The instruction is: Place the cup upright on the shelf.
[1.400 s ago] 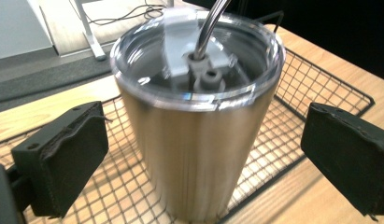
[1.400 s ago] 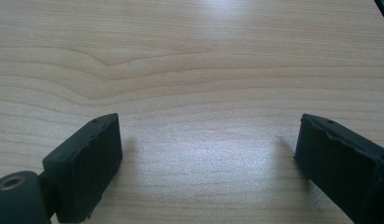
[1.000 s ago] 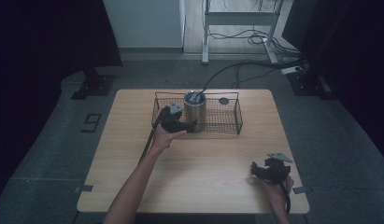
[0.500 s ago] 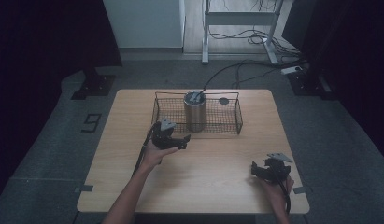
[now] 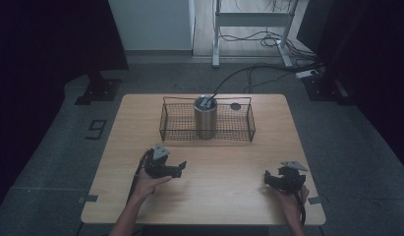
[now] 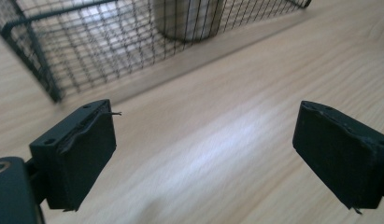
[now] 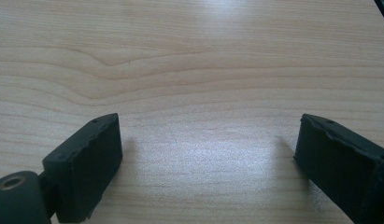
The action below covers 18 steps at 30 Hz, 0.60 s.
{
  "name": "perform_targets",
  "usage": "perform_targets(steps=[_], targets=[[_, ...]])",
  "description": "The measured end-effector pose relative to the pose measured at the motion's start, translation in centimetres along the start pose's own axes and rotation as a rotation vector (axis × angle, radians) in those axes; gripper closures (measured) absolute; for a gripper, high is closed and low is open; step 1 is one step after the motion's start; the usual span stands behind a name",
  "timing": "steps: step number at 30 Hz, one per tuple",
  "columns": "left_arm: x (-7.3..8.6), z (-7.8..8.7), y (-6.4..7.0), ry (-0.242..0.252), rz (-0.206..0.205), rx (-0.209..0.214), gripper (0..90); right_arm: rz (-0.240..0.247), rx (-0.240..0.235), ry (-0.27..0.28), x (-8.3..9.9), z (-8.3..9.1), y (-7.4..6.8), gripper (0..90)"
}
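At a pale wooden table (image 5: pixel 204 196), we hold a black two-jaw tool in each hand, both with jaws spread wide and nothing between them. Our left tool (image 5: pixel 180 167) hangs over the bare wood at the near left, its jaws turned toward the table's middle; our right tool (image 5: pixel 269 180) sits low at the near right corner, with plain wood grain ahead of it in the right gripper view.

The brushed-metal cylindrical cup (image 5: pixel 205 117) stands upright inside the black wire-mesh basket (image 5: pixel 176 129) at the far middle of the table, its long axis vertical, close to the basket's near wall. A small dark round disc (image 5: pixel 235 106) lies on the basket floor to the cup's right, apart from it.

The relation that matters: the cup lies ahead of our left tool and a little to its right, across an open strip of table and the basket's near wall. In the left gripper view, the mesh (image 6: pixel 110 42) and the cup's lower body (image 6: pixel 187 18) sit above the jaws. We judge the left hand nearer; the right is well apart. Any return to the cup would probably have to clear the basket's rim from above.
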<state>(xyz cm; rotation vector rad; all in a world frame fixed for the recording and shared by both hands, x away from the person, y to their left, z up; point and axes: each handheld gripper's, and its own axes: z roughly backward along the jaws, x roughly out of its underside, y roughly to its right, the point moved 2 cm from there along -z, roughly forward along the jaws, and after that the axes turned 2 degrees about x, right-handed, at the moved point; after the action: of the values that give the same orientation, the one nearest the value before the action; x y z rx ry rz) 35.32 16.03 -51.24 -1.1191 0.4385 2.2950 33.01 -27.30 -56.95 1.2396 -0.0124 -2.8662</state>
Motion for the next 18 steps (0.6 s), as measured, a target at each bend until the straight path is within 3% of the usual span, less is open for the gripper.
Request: perform_targets(steps=[8,13,18], targets=[[2.6,1.3,-0.7,-0.014,0.053,0.008,7.2,0.0,0.0,0.0,0.0,0.0,0.0,7.2],[3.8,1.4,-0.8,-0.039,0.061,0.008,7.1,0.0,0.0,0.0,0.0,0.0,0.0,7.2],[4.0,1.1,-0.9,-0.058,0.055,-0.003,7.7,0.0,0.0,0.0,0.0,0.0,0.0,7.2]])
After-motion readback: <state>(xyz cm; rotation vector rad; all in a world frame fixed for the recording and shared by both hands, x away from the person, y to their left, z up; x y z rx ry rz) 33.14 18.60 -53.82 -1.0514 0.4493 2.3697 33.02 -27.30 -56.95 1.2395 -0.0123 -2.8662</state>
